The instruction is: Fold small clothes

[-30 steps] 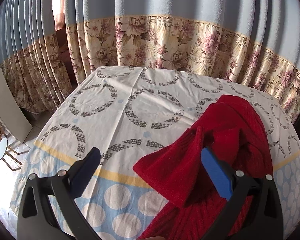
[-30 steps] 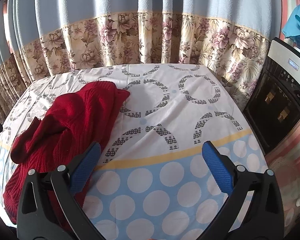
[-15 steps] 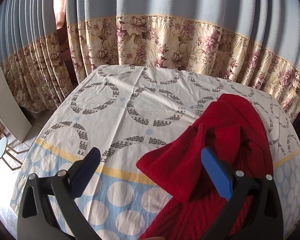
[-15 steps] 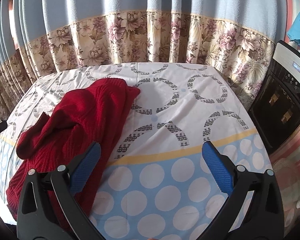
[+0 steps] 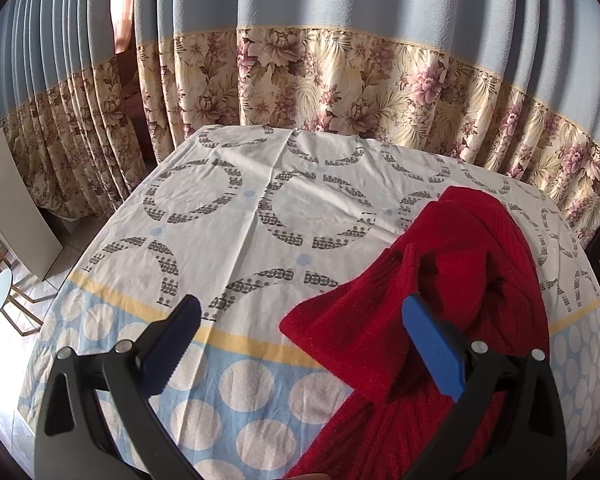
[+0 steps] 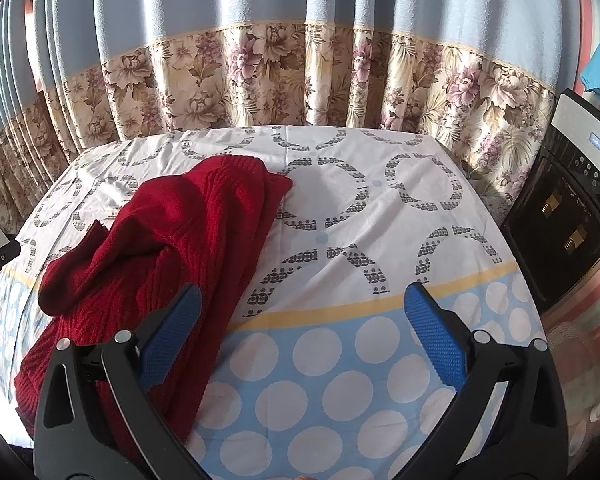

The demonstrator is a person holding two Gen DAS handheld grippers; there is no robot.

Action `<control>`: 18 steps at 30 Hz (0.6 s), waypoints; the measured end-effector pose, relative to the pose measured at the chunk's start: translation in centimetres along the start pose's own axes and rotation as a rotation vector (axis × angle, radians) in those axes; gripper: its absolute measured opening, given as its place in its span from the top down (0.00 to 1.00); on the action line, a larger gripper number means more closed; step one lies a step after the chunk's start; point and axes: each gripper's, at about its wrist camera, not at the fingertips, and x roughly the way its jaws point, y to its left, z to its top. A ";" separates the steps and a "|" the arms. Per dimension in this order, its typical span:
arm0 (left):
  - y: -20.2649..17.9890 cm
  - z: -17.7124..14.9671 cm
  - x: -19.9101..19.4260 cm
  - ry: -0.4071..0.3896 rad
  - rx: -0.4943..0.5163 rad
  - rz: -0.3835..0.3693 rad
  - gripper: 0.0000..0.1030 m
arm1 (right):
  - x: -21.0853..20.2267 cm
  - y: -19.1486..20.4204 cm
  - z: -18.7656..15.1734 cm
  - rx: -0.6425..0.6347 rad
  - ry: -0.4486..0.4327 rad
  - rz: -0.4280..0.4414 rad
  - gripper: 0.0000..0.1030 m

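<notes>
A crumpled red knit sweater (image 5: 452, 300) lies on the table's patterned cloth (image 5: 260, 216), reaching from mid-table to the near edge. In the right wrist view the sweater (image 6: 172, 248) covers the left half of the cloth (image 6: 380, 220). My left gripper (image 5: 300, 344) is open and empty, held above the near edge, its right finger over a folded sleeve. My right gripper (image 6: 302, 336) is open and empty, its left finger over the sweater's right side.
Blue and floral curtains (image 5: 340, 72) hang right behind the table. A dark oven (image 6: 564, 216) stands close at the table's right. A white board (image 5: 12, 208) and a small stool (image 5: 0, 292) stand on the floor to the left.
Both grippers have shifted a little leftward; the sweater sits further right in both views. The sweater itself has not moved. Both grippers stay open.
</notes>
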 end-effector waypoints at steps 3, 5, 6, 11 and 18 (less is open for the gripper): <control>0.2 -0.1 0.1 0.001 -0.001 0.003 0.02 | 0.1 0.3 0.0 -0.003 0.001 0.002 0.03; 0.4 -0.2 0.1 0.000 -0.005 0.001 0.02 | 0.1 0.5 0.0 -0.005 0.001 0.004 0.03; 0.5 -0.2 0.1 0.000 -0.006 0.002 0.02 | 0.1 0.5 0.0 -0.006 0.001 0.004 0.03; 0.7 -0.3 0.2 0.000 -0.010 0.003 0.02 | 0.1 0.7 0.0 -0.007 0.002 0.004 0.03; 1.0 -0.3 0.3 0.005 -0.013 0.000 0.02 | 0.2 1.0 -0.1 -0.010 0.001 0.001 0.03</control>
